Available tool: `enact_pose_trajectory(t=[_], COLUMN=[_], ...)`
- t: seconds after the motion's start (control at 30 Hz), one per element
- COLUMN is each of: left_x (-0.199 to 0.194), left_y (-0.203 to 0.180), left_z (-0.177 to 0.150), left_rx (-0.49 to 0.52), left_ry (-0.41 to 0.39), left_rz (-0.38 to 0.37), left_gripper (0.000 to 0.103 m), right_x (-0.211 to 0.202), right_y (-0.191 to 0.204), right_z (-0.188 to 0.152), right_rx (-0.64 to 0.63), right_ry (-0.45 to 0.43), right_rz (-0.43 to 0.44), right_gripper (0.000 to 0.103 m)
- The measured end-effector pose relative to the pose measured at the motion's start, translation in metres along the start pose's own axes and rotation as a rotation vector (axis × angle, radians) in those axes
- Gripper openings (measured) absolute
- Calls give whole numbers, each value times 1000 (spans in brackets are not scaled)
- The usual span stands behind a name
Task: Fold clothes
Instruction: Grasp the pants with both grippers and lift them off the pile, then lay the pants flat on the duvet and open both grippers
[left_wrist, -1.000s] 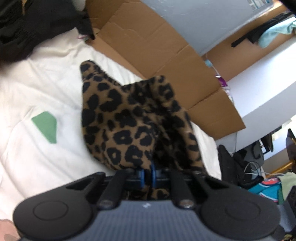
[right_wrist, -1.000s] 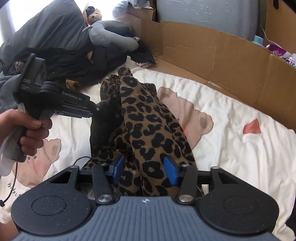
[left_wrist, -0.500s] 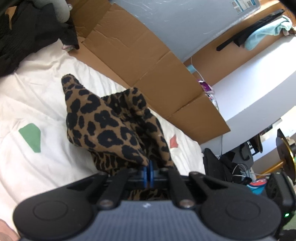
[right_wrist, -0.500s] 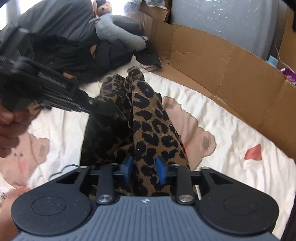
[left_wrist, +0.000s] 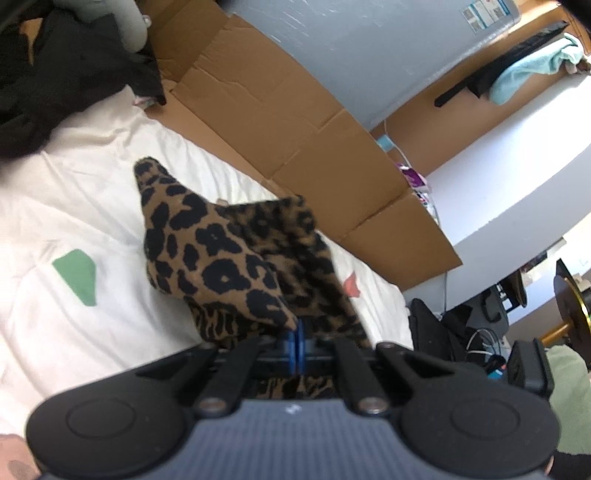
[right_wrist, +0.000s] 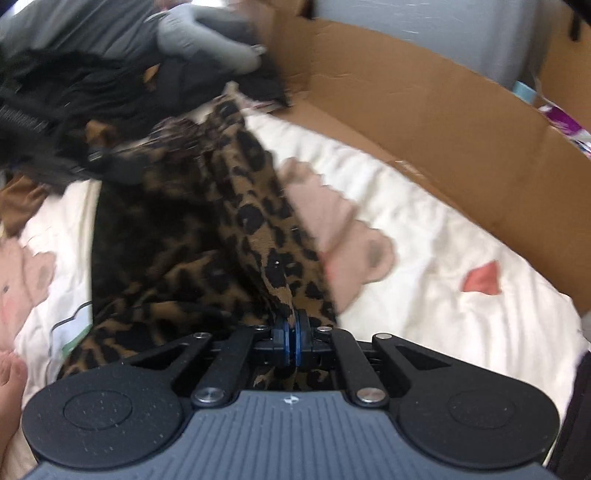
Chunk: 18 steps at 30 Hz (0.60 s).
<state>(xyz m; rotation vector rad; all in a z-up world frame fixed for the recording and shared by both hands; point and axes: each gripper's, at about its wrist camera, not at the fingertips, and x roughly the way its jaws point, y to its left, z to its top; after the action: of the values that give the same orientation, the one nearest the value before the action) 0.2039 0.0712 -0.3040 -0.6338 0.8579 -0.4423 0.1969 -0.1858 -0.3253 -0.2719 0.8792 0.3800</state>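
A leopard-print garment (left_wrist: 221, 254) lies bunched on a white bedsheet (left_wrist: 55, 206) printed with animals. My left gripper (left_wrist: 297, 341) is shut on one edge of the garment, whose fold rises to a point in front of it. In the right wrist view the same leopard-print garment (right_wrist: 236, 206) stretches away over the sheet, and my right gripper (right_wrist: 291, 338) is shut on its near edge, blue pads pressed together over the cloth. The left gripper's black body (right_wrist: 62, 162) shows blurred at the garment's far left edge.
A brown cardboard wall (right_wrist: 424, 122) lines the far side of the bed. Dark and grey clothes (right_wrist: 110, 48) are piled at the back left. A bare foot (right_wrist: 11, 384) shows at the lower left of the right wrist view. Bags and cables (left_wrist: 461, 332) sit beside the bed.
My right gripper's blue pads, apart with the cloth between them, have closed on the garment's edge. The left gripper stayed shut on the cloth, which now stands up higher in a point.
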Motion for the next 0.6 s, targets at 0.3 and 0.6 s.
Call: enact_pose_trajectory(t=[0.3, 0.6], left_x=[-34, -93], left_y=[18, 35], left_z=[4, 20], left_rx=[-54, -87], left_ry=[-41, -78], left_rz=[60, 150], left_gripper=[1, 1], right_x=[-10, -25], right_y=[-68, -122], right_z=[-2, -18], right_rx=[173, 340], right_ry=[-21, -22], right_rz=[-87, -127], right_gripper=[0, 0])
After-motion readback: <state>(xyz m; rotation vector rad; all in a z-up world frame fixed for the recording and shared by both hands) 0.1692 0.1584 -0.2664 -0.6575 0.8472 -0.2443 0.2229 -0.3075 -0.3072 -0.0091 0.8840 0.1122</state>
